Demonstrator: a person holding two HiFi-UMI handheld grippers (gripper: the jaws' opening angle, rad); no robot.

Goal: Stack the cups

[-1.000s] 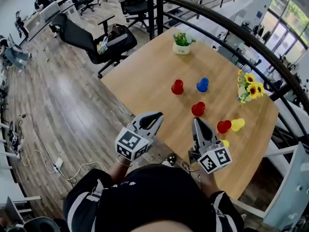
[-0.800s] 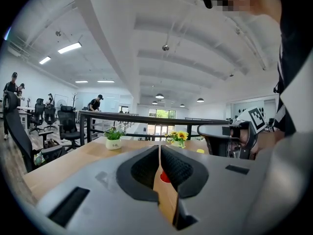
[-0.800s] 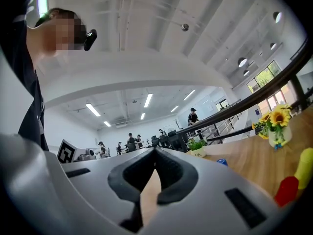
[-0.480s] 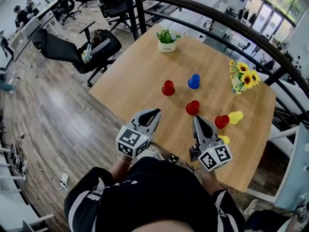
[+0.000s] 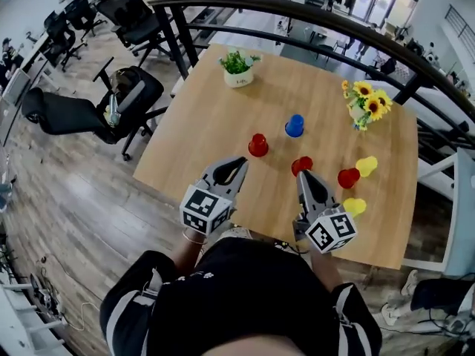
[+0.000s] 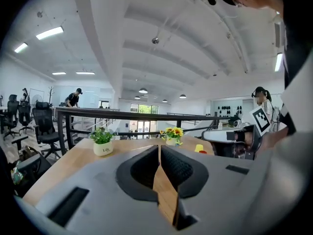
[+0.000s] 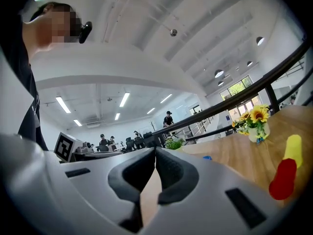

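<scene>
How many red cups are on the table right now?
3. One red cup stands left of the blue cup; a second is nearer the table's middle; a third sits against a yellow cup. None seems hidden.

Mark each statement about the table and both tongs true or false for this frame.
1. The left tongs are shut with nothing between them. True.
2. The right tongs grip a red cup. False: they are shut on nothing.
3. A single blue cup stands on the table. True.
4. No yellow cup is on the table. False: a yellow cup sits near the right tongs, and another is farther back.
</scene>
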